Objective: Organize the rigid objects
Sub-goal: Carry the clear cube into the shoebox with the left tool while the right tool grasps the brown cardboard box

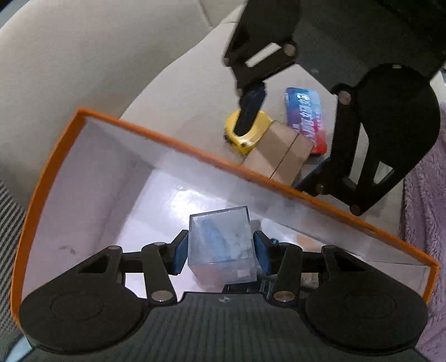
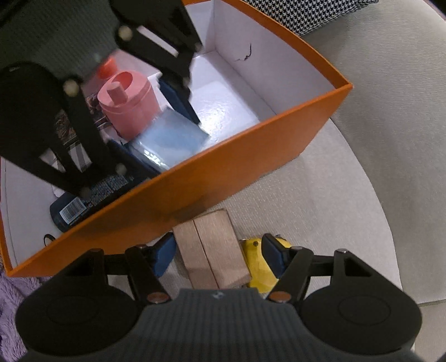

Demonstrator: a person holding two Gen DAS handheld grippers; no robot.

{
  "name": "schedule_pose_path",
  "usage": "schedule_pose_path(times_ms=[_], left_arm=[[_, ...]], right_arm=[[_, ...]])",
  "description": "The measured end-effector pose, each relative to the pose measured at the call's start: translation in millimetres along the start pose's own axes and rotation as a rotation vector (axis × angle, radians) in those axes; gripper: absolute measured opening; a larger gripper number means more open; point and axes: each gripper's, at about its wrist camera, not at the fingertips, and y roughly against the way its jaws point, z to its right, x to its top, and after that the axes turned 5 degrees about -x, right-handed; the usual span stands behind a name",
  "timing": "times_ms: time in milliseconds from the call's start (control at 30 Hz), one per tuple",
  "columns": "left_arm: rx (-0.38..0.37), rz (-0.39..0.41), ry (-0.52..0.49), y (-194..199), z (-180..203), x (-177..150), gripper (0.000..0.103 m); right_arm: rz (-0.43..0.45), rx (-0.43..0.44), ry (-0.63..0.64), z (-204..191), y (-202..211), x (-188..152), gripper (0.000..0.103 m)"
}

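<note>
My left gripper (image 1: 221, 250) is shut on a clear plastic box with blue contents (image 1: 220, 239), low inside the orange cardboard box (image 1: 178, 144). In the right wrist view the same clear box (image 2: 170, 139) sits between the left gripper's blue pads beside a pink bottle (image 2: 128, 105). My right gripper (image 2: 220, 256) is open and points down, its fingers either side of a small brown cardboard box (image 2: 214, 250) lying just outside the orange box's wall (image 2: 223, 178). A yellow tape measure (image 2: 259, 270) lies against the brown box, behind the right pad.
Inside the orange box lies a dark bottle with a barcode (image 2: 72, 211). A blue and red packet (image 1: 306, 117) lies beyond the brown box on the grey sofa cushion (image 2: 320, 195). There is a purple fluffy blanket (image 1: 423, 195) and a houndstooth cloth (image 2: 306, 14).
</note>
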Motion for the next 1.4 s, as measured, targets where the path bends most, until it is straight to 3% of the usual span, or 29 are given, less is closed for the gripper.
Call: schedule_pose_path(times_ms=[233, 367, 467, 733, 933, 1100, 1233, 1300, 1400], left_arm=[[-0.014, 0.017, -0.066, -0.9, -2.4, -3.8, 0.055], [0.022, -0.014, -0.078, -1.4, -3.8, -6.6, 0.066], [0.014, -0.056, -0.069, 0.8, -5.1, -7.6, 0.068], [-0.017, -0.079, 0.037, 4.2, -16.9, -3.3, 0.059], [-0.005, -0.028, -0.077, 11.0, -7.9, -9.8, 0.058], [-0.028, -0.075, -0.192, 8.1, -0.9, -14.2, 0.059], [-0.008, -0.059, -0.142, 6.0, -5.4, -11.7, 0.082], [-0.019, -0.048, -0.111, 10.8, -5.2, -10.3, 0.081], [0.008, -0.051, -0.103, 9.8, -2.9, -7.0, 0.069]], right_arm=[[-0.011, 0.015, 0.004, 2.5, -3.7, 4.3, 0.068], [-0.017, 0.024, 0.010, 6.1, 1.1, 1.2, 0.066], [-0.019, 0.030, 0.013, 7.0, 2.8, 2.1, 0.064], [-0.012, 0.019, 0.009, 4.8, 6.8, 1.4, 0.063], [-0.017, 0.018, 0.007, 4.6, 5.3, -1.4, 0.064], [-0.021, 0.014, 0.004, 4.7, 6.5, -0.8, 0.064], [-0.020, 0.011, -0.001, 4.6, 6.6, 1.7, 0.064], [-0.015, 0.010, 0.003, 3.2, 6.8, 1.5, 0.064], [-0.007, 0.013, 0.004, 1.7, 9.3, 1.8, 0.064]])
